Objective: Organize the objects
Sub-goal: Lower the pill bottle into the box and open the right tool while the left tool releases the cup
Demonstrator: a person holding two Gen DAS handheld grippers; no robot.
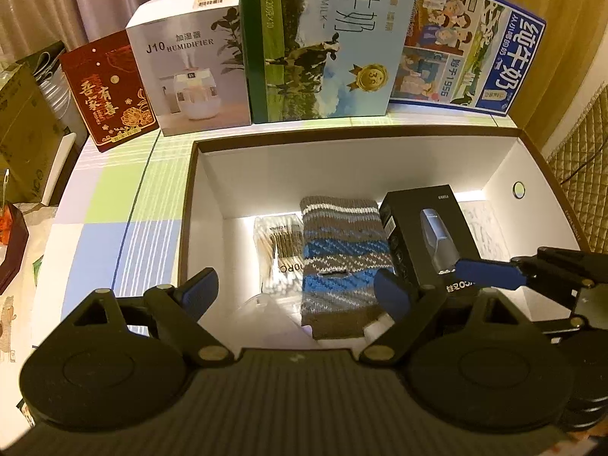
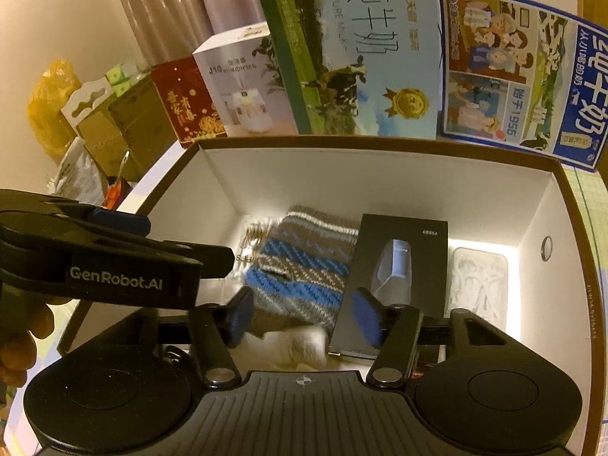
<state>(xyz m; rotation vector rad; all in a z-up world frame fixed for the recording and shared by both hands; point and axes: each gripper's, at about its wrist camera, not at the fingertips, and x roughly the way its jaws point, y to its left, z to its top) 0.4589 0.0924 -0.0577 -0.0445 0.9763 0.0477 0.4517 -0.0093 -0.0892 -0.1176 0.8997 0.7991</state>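
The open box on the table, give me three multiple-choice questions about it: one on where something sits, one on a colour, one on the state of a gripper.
1. In the open box, what lies between the cotton swabs and the black carton?
A. A knitted sock
B. A red gift box
C. A milk carton

2. What colour are the pads on the left gripper fingers?
A. Red
B. Blue
C. White

3. How does the right gripper stand?
A. Shut on the sock
B. Shut on the black carton
C. Open, holding nothing

Answers:
1 A, the striped knitted sock lies between them.
2 B, the pads show blue.
3 C, its fingers stand apart over the box with nothing between them.
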